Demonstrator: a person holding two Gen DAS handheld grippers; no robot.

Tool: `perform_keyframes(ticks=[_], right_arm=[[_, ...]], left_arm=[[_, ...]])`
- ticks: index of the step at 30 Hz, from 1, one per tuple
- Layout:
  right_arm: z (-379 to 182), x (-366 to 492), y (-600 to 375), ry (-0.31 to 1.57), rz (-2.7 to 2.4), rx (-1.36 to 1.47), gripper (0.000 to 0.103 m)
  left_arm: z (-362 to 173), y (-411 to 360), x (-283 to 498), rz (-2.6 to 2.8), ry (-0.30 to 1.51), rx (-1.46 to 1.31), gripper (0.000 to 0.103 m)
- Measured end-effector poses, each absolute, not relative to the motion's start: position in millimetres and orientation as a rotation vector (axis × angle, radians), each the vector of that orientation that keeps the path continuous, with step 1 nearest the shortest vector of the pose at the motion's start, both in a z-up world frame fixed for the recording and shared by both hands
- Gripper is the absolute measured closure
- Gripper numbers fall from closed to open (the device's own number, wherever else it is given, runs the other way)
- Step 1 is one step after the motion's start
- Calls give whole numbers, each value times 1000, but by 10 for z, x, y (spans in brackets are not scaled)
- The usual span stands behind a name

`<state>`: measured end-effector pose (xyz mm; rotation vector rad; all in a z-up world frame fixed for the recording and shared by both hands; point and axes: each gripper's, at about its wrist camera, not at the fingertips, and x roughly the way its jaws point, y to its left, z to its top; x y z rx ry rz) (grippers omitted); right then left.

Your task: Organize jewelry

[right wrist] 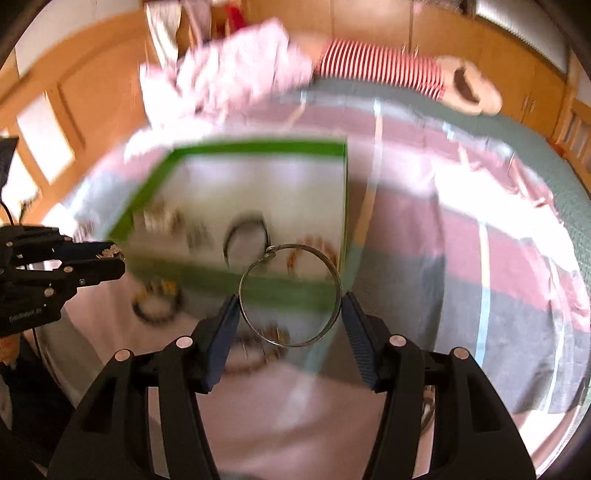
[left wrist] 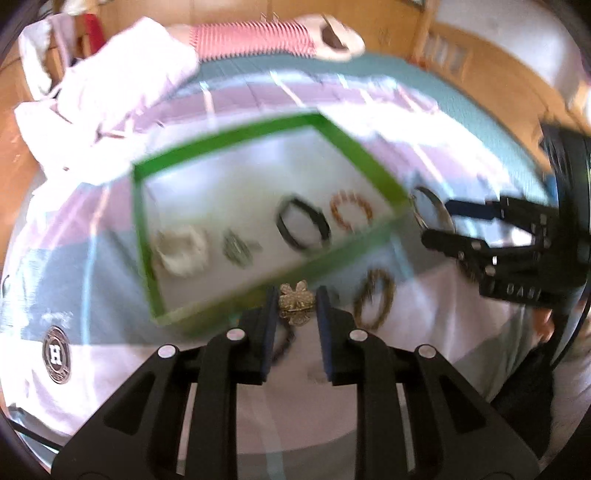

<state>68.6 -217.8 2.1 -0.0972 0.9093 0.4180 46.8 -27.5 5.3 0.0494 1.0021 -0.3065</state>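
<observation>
Right wrist view has your right gripper [right wrist: 290,308] clamped on a hoop [right wrist: 290,295], left gripper [left wrist: 294,308] on a brooch [left wrist: 295,301]; next carry both over the tray [left wrist: 369,158] rim and release inside.

A bed covered by a striped blanket [right wrist: 498,236] in pink, grey and white bands. A rumpled pale pink cloth [left wrist: 122,85] lies at its far edge beside a red-and-white striped garment [right wrist: 380,62]. Wooden cabinets [right wrist: 373,22] stand behind.
</observation>
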Motion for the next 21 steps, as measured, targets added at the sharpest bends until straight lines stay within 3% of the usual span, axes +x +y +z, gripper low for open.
perform_keyframes(ticks=[5, 14, 18, 21], right_arm=[[-5, 983, -1917, 870, 403, -90, 46], [-409, 1319, -1668, 956, 386, -91, 46], [-305, 1258, -1663, 942, 400, -80, 37], [-133, 1149, -1741, 919, 445, -47, 37]], left_arm=[[75, -134, 892, -235, 993, 19, 82], [-400, -48, 1272, -171, 1095, 12, 82], [-328, -17, 1245, -175, 1078, -16, 64], [-215, 5, 1161, -185, 1060, -34, 63]])
